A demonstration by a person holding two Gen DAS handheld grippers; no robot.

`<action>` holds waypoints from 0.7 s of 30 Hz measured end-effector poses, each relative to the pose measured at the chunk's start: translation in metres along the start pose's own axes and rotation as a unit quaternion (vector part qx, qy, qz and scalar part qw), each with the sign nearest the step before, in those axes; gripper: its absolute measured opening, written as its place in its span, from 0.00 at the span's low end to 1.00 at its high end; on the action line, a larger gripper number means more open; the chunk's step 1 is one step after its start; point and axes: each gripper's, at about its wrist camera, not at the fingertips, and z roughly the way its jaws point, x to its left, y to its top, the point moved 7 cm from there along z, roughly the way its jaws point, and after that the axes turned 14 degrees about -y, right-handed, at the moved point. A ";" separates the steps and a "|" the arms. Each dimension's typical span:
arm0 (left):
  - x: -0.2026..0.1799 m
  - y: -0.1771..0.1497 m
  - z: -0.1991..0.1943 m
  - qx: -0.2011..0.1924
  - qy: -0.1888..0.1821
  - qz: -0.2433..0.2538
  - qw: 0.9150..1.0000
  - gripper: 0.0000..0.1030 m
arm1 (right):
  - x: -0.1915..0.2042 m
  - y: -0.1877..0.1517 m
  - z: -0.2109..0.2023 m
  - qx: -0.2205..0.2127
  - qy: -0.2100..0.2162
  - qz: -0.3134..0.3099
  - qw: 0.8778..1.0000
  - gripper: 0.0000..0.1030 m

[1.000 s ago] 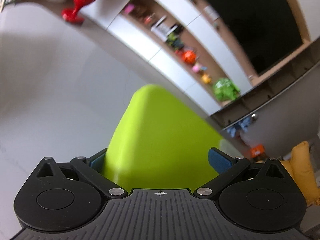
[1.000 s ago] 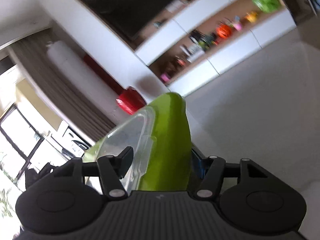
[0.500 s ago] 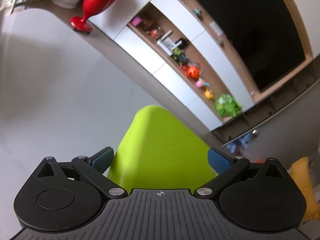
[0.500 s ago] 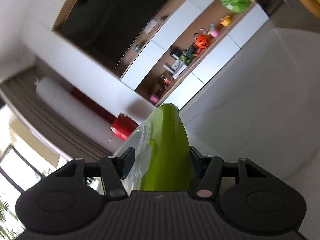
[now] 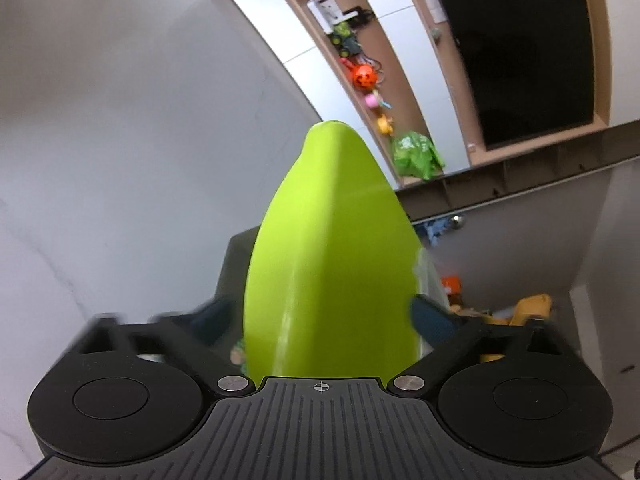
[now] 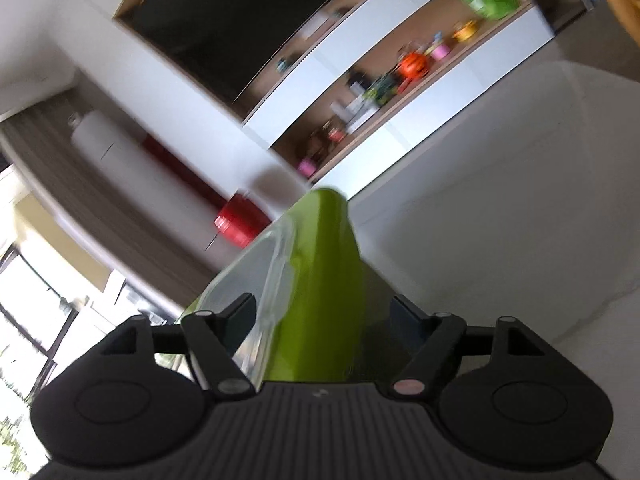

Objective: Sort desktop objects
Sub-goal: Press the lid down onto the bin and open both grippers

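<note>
Sitting between both grippers' fingers [image 5: 430,318], apparently clamped: green container [image 5: 328,264].

Two grippers were counted: left gripper [image 5: 320,320], right gripper [image 6: 324,312]. One lime-green container [image 5: 328,260] with one clear lid [image 6: 256,276] was counted. One orange pumpkin toy [image 5: 364,77] was noted at 12 o'clock, one green bag [image 5: 416,156] at 1 o'clock. One red vase [image 6: 240,224] was counted at 11 o'clock, blurred.
</note>
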 end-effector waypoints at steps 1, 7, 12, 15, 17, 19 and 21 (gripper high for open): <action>-0.003 0.002 0.001 0.001 0.002 -0.003 1.000 0.61 | 0.002 0.004 -0.002 0.002 -0.003 -0.009 1.000 0.55; -0.046 0.024 0.018 -0.011 0.059 0.083 0.995 0.65 | 0.022 0.031 -0.002 -0.020 -0.049 -0.068 0.996 0.10; -0.025 0.019 0.024 -0.011 0.070 0.044 0.997 0.73 | 0.027 0.030 -0.006 -0.032 -0.058 -0.070 0.995 0.31; -0.013 0.017 0.025 -0.014 0.058 0.027 0.998 0.79 | 0.015 0.024 -0.010 -0.032 -0.063 -0.029 0.997 0.70; -0.012 0.016 0.028 -0.016 0.060 0.033 0.998 0.79 | 0.008 0.017 -0.007 -0.004 -0.034 -0.003 0.999 0.70; -0.015 0.015 0.029 -0.018 0.066 0.045 0.997 0.79 | 0.005 0.009 -0.006 0.013 -0.007 0.012 1.000 0.68; -0.018 0.011 0.032 -0.011 0.077 0.053 0.996 0.77 | 0.004 0.005 -0.005 0.019 0.001 0.008 1.000 0.61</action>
